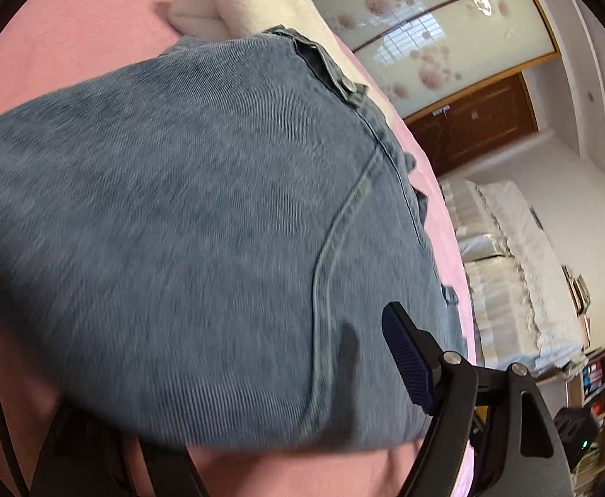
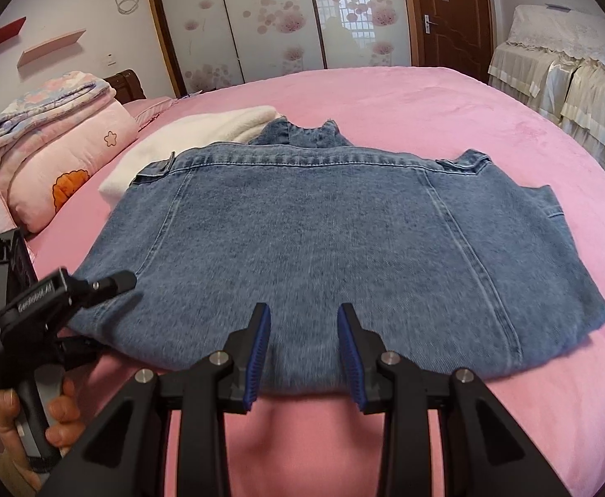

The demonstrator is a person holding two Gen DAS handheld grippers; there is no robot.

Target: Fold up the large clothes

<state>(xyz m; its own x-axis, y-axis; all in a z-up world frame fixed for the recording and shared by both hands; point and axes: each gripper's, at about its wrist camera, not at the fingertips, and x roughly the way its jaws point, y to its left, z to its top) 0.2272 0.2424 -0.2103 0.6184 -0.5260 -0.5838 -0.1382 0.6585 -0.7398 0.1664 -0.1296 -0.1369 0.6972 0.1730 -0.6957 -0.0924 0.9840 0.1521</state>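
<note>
A blue denim jacket [image 2: 323, 248] lies folded and back-up on the pink bed [image 2: 489, 124], collar toward the far side. My right gripper [image 2: 304, 348] is open, its blue-padded fingers just above the jacket's near edge, holding nothing. My left gripper [image 2: 107, 285] shows at the jacket's near left corner, held in a hand. In the left wrist view the jacket [image 1: 178, 227] fills the frame. One blue-padded finger [image 1: 406, 360] hovers over the denim; the other finger is hidden under the cloth at the lower left.
A folded white fleece garment [image 2: 203, 136] lies under the jacket's far left corner. Folded pink quilts [image 2: 54, 145] sit at the bed's left. A lace-covered cabinet [image 2: 572, 74] stands at the right, a wooden door [image 2: 451, 16] and sliding wardrobe doors [image 2: 281, 20] behind.
</note>
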